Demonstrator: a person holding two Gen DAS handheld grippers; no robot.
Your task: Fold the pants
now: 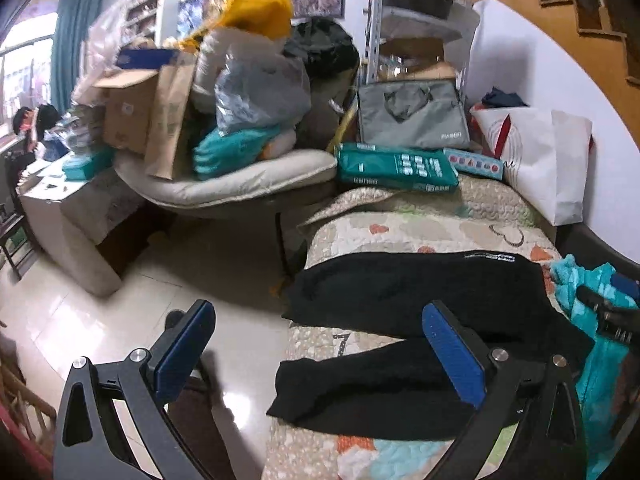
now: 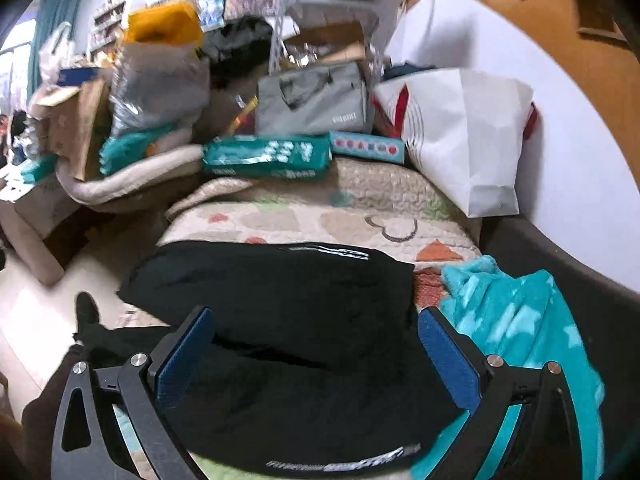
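Note:
Black pants (image 1: 408, 300) lie spread on a patterned quilt (image 1: 432, 232) over a bed, with one leg (image 1: 360, 392) lying toward the bed's near left edge. In the right wrist view the pants (image 2: 280, 300) fill the middle, white lettering showing at the far edge and at the near hem. My left gripper (image 1: 320, 352) hangs open above the bed's left edge and the floor, nothing between its blue pads. Directly over the pants my right gripper (image 2: 316, 352) is open too, holding nothing.
A turquoise star-print blanket (image 2: 520, 320) lies right of the pants. A green package (image 1: 396, 168), a grey bag (image 1: 412, 116) and a white paper bag (image 1: 540, 160) stand at the bed's far end. A cluttered round chair (image 1: 224, 184) and glossy tile floor (image 1: 200, 260) are to the left.

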